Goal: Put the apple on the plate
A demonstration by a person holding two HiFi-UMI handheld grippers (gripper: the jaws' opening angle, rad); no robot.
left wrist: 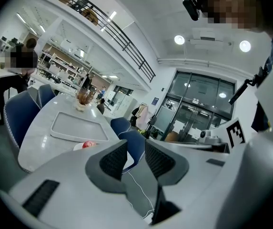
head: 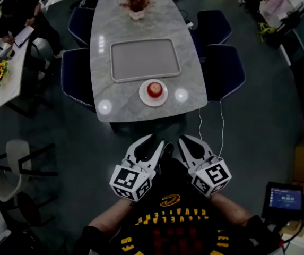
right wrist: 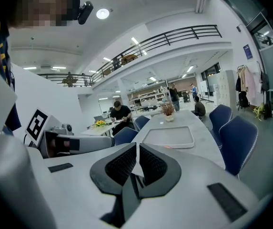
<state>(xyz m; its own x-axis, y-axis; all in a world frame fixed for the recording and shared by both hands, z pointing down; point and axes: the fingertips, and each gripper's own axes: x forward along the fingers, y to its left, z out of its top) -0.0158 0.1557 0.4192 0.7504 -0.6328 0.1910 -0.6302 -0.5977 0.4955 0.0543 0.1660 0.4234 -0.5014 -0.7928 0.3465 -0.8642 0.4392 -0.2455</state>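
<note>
A red apple [head: 154, 89] sits on a small white plate [head: 143, 98] near the front edge of the grey marble table [head: 121, 109]. In the left gripper view the apple [left wrist: 88, 144] shows just past the left jaw, far off. Both grippers hang close to my body, well short of the table. My left gripper [head: 153, 141] [left wrist: 136, 148] has a small gap between its jaws with nothing in it. The right gripper [head: 189, 139] [right wrist: 137, 149] is shut and empty, its pads almost touching.
A grey tray [head: 145, 60] lies behind the plate and a potted plant [head: 137, 4] stands at the far end. Blue chairs [head: 224, 70] [head: 75, 77] flank the table. A white cable [head: 200, 122] hangs off the front right corner. A person [head: 22, 20] sits at a side desk on the left.
</note>
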